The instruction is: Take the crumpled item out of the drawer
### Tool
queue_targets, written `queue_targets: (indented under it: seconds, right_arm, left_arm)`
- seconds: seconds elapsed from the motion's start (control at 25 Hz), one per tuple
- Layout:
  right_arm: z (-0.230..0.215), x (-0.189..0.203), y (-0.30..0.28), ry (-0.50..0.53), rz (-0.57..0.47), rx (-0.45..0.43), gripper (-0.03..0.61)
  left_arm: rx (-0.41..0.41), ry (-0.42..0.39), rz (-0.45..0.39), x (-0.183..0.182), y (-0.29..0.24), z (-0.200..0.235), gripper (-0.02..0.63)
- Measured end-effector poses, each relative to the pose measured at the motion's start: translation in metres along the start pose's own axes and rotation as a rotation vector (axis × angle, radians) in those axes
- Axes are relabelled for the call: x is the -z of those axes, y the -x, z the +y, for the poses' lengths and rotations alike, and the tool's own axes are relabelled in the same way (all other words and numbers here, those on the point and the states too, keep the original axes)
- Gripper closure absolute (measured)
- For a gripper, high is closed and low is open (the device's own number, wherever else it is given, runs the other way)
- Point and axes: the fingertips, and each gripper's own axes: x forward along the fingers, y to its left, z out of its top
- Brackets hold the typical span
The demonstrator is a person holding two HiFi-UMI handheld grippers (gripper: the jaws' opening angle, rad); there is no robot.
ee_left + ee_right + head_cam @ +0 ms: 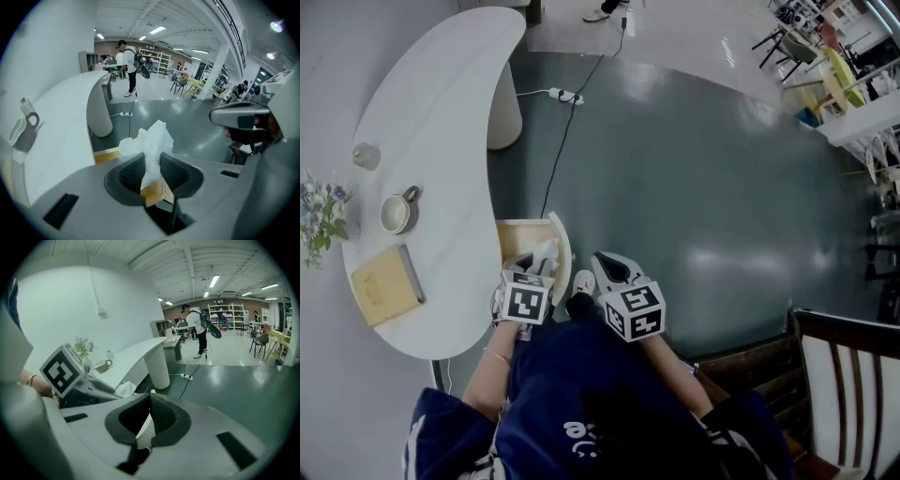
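Crumpled tissue (153, 140) pinched between left gripper (151, 161) jaws, above drawer (106, 154).

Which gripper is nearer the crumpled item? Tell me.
Left. The left gripper clamps the crumpled item over the drawer; the right gripper hangs beside it, shut, not touching.

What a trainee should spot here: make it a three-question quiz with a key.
1. Pick one: the left tongs are shut on A) a spoon, B) a crumpled tissue, C) a key.
2. True or false: the drawer is closed.
3. Fill in: on the table, near the mug, lies a ____.
Key: 1 B. 2 False, it stands open. 3 book.
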Motion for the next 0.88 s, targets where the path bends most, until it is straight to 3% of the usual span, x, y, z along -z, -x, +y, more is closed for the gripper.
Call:
queue_targets:
  seconds: [0.4,0.88]
  right_arm:
    - [0.004,-0.026,-0.008,0.025,-0.039,-0.017,0.571]
    - [-0.020,-0.074,0.004,0.024,-0.151,0.053,0.571]
  left_arm:
    - [-0.014,0.004,-0.170,-0.058,0.036,0.008,0.509]
    - [-0.027,0.037,-0.334,-0.096,0.079,0.020,0.509]
